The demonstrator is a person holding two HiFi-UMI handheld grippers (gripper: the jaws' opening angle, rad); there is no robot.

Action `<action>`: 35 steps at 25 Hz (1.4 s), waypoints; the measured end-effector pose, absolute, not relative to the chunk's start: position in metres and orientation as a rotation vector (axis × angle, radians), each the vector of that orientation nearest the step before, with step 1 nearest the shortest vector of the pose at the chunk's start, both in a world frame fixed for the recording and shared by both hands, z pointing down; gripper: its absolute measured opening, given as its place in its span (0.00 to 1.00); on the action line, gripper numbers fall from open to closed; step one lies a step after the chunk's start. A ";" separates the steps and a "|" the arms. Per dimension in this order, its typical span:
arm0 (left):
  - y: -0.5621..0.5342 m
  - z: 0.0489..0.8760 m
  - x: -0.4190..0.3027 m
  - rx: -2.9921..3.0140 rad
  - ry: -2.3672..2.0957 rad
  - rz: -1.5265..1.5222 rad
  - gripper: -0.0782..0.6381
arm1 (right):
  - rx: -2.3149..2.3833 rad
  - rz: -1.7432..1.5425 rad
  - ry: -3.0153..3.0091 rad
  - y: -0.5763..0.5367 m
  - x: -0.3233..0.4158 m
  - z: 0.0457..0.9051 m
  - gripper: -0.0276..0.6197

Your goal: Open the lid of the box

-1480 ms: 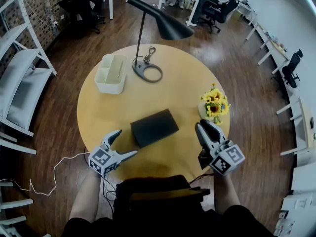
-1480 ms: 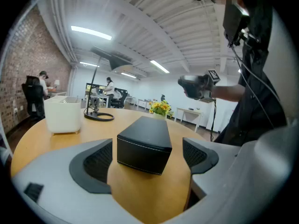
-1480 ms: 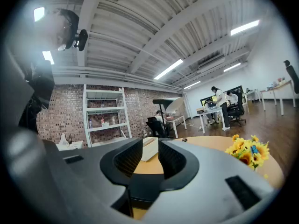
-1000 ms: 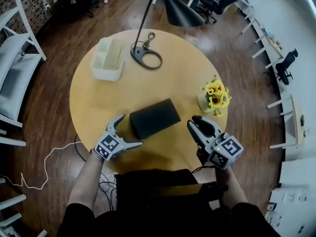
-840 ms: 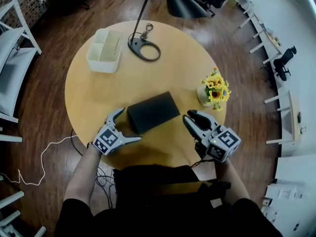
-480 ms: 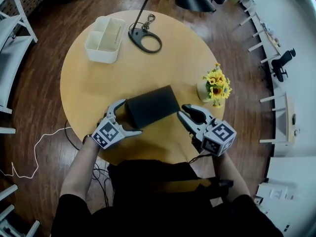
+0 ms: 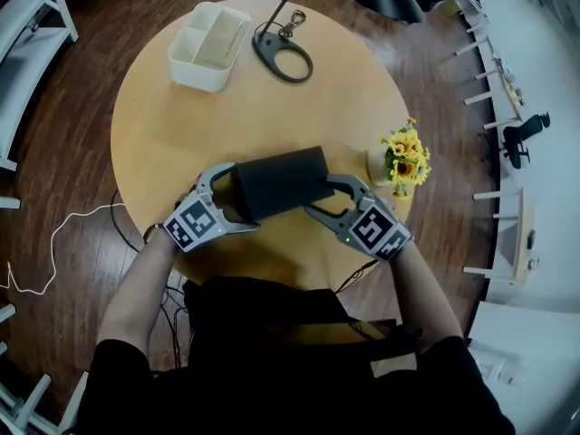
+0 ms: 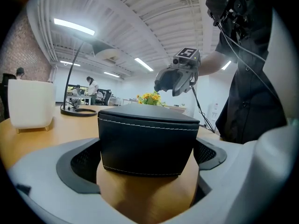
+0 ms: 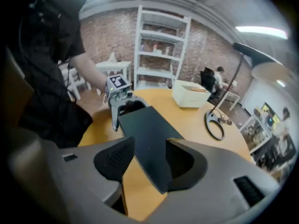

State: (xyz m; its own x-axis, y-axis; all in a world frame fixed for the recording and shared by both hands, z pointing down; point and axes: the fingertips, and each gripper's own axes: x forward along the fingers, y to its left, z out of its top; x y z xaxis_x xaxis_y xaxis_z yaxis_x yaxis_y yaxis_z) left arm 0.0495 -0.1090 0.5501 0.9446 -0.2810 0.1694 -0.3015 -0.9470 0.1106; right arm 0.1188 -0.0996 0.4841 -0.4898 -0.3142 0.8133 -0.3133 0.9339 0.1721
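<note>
A black box (image 7: 281, 181) with white stitching and its lid down lies on the round wooden table (image 7: 163, 125). My left gripper (image 7: 237, 198) straddles the box's left end, jaws wide. In the left gripper view the box (image 8: 147, 139) fills the space between the fingers (image 8: 77, 160), with a gap on each side. My right gripper (image 7: 320, 196) is at the box's right end, its jaws opening. In the right gripper view a corner of the box (image 9: 149, 134) sits between the pads (image 9: 114, 157). Each gripper view shows the other gripper beyond the box.
A white divided bin (image 7: 210, 33) and a lamp base (image 7: 283, 54) stand at the table's far side. A vase of sunflowers (image 7: 403, 159) is just right of my right gripper. The table's near edge lies directly under both hands.
Both grippers moved inward from the table's near edge to the two ends of the box. The right gripper's jaws have spread apart around the box's corner.
</note>
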 end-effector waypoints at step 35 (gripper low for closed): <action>-0.098 0.551 0.055 2.980 -0.376 0.262 0.93 | -0.018 -0.240 -1.915 -0.071 0.070 0.515 0.49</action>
